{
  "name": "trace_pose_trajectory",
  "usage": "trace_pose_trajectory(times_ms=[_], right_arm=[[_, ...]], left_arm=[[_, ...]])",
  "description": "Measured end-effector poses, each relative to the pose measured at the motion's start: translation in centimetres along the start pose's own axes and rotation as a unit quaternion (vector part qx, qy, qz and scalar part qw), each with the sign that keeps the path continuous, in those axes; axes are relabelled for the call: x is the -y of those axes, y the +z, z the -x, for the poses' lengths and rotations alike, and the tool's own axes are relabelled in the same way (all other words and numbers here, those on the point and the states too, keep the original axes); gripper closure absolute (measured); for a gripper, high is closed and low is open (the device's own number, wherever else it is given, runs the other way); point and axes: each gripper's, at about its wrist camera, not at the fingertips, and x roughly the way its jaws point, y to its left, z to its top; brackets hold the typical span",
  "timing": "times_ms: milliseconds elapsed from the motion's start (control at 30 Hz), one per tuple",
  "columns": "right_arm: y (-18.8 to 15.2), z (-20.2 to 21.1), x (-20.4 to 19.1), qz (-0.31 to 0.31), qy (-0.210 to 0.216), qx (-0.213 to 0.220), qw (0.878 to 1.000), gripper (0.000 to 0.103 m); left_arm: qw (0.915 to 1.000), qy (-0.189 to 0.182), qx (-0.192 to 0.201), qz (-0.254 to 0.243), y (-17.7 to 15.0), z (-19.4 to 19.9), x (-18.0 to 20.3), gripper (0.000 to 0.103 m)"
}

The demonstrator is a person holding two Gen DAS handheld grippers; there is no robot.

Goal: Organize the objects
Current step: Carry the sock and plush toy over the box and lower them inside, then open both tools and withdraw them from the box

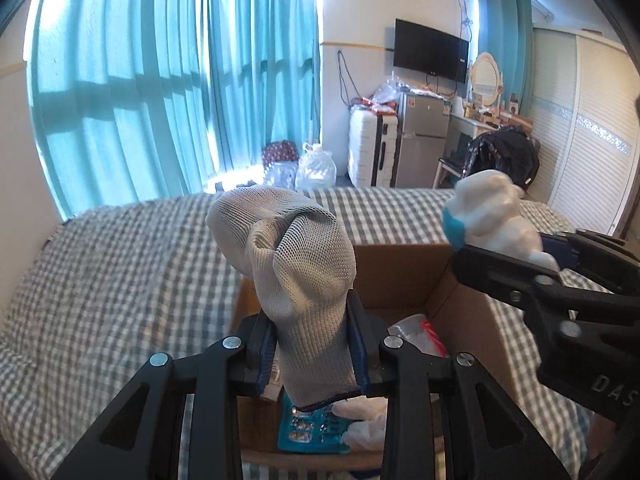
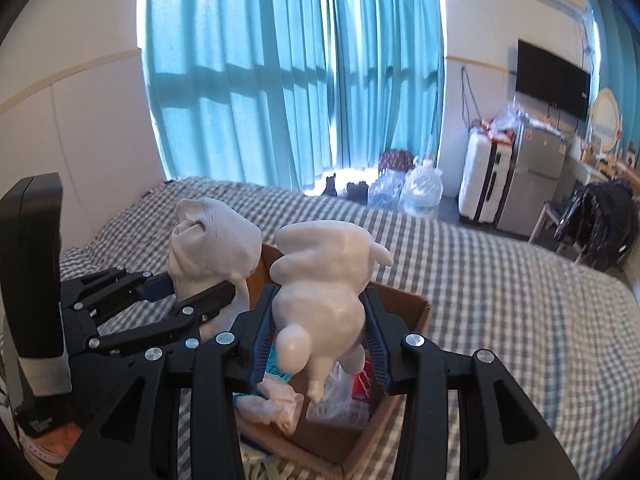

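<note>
Left gripper (image 1: 314, 350) clamping grey knit glove (image 1: 292, 256), right gripper (image 2: 320, 338) pinching white figurine (image 2: 324, 284); both hovering over cardboard box (image 1: 460, 300) sitting on checked bedspread (image 1: 120, 280).

Home bedroom, checked bed (image 2: 500, 280), teal curtains (image 2: 280, 80), wall television (image 1: 430, 50)

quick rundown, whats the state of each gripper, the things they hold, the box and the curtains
left gripper: shut on the grey glove
grey glove: held upright over the box
right gripper: shut on the white figurine
white figurine: held above the box
cardboard box: open on the bed, holding a few items
curtains: drawn shut
</note>
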Motion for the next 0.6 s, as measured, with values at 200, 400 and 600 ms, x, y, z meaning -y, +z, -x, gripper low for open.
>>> trace_pose_trajectory(times_ms=[200, 400, 600], right_arm=[[-1.8, -5.2, 1.5, -0.016, 0.006, -0.035, 0.999, 0.062], [-3.5, -8.1, 2.3, -0.024, 0.012, -0.063, 0.998, 0.062], [-4.1, -7.0, 2.5, -0.042, 0.022, -0.06, 0.997, 0.058]], left_arm=[[0.9997, 0.002, -0.02, -0.009, -2.0, -3.0, 0.1, 0.071], [0.9994, 0.0, -0.034, -0.003, -2.7, -4.4, -0.1, 0.07], [0.9998, 0.002, -0.021, -0.004, -2.8, -2.9, 0.1, 0.042]])
